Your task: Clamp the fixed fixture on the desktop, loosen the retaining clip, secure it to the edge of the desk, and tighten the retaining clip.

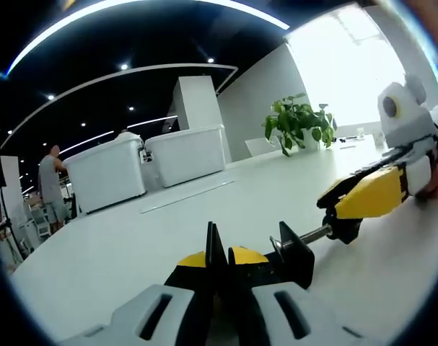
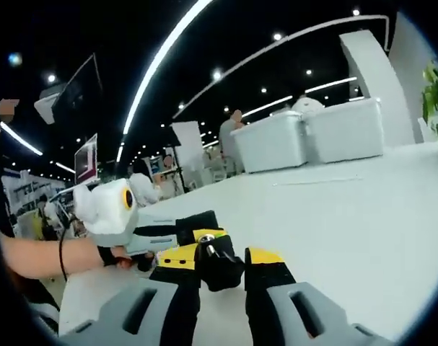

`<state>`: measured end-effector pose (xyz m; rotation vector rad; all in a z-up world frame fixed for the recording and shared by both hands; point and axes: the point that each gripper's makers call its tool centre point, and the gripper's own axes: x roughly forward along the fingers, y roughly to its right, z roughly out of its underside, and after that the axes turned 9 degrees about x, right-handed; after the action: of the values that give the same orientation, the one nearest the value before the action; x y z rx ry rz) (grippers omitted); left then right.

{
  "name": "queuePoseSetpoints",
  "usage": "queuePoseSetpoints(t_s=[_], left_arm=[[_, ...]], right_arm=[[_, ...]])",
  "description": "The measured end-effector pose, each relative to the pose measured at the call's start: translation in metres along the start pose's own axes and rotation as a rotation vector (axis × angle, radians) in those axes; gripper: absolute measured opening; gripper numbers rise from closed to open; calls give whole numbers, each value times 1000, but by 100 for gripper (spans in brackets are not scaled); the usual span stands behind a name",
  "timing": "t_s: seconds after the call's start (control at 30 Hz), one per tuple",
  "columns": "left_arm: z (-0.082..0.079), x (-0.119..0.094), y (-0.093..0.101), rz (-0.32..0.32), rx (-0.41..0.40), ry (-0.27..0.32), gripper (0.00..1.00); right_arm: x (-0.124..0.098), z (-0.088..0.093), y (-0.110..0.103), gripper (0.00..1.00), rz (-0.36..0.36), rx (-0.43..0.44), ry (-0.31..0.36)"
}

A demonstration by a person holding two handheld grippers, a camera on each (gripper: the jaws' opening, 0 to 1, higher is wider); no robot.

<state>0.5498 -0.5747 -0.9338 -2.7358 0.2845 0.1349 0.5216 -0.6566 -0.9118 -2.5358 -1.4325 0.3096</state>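
In the left gripper view the left tool [image 1: 219,263] has its 2 jaws pressed together on the thin black bar of the clamp fixture [image 1: 291,252], which sits at the near edge of the white desk [image 1: 204,216]. The fixture's black head and round pad stand just beside the jaws, and a metal screw [image 1: 316,234] runs from it toward the right edge of the desk. The right tool [image 1: 363,198] — yellow and black jaws on a white body — comes in from the right, and its tips close around the black knob at the end of that screw.

In the right gripper view the right tool [image 2: 222,267] holds the black knob [image 2: 217,261] between its 2 yellow-tipped jaws, narrow around it. Beyond it the left tool [image 2: 186,231] reaches in from the left near the desk's edge, a person's hand [image 2: 121,256] behind it.

Farther back on the desk stand 2 white bins [image 1: 143,166] side by side, and a potted plant [image 1: 298,122] sits toward the far right corner. People stand beyond the far left edge of the desk.
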Motion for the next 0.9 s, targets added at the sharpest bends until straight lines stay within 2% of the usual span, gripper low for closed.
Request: queuePoseSetpoints(t_s=[0.03, 0.1, 0.13, 0.2, 0.27, 0.3, 0.5, 0.6, 0.73, 0.8, 0.83, 0.9], left_arm=[[0, 0, 0, 0, 0, 0, 7], [0, 0, 0, 0, -1, 0, 7], [0, 0, 0, -1, 0, 0, 7], [0, 0, 0, -2, -3, -2, 7], [0, 0, 0, -3, -3, -3, 7], [1, 0, 0, -3, -4, -4, 7], [1, 0, -1, -4, -5, -5, 7], [1, 0, -1, -4, -5, -5, 7], [1, 0, -1, -4, -5, -5, 7], [1, 0, -1, -3, -5, -4, 7], [1, 1, -1, -3, -5, -4, 7], [1, 1, 0, -2, -4, -4, 7]], right_arm=[[0, 0, -1, 23, 3, -27, 1], [0, -1, -3, 23, 10, -155, -1], [-1, -2, -7, 22, 15, -262, 0], [1, -2, -10, 22, 29, -410, 2], [1, -1, -13, 22, 36, -494, 5], [1, 0, -16, 22, 43, -597, 4], [3, 3, -20, 22, 67, -836, 0], [3, 4, -21, 22, 76, -903, -3], [3, 2, -19, 22, 77, -880, -3], [3, 2, -18, 21, 65, -818, -17], [1, -2, -17, 18, 62, -743, -5], [-2, -9, -17, 18, 20, -468, 30]])
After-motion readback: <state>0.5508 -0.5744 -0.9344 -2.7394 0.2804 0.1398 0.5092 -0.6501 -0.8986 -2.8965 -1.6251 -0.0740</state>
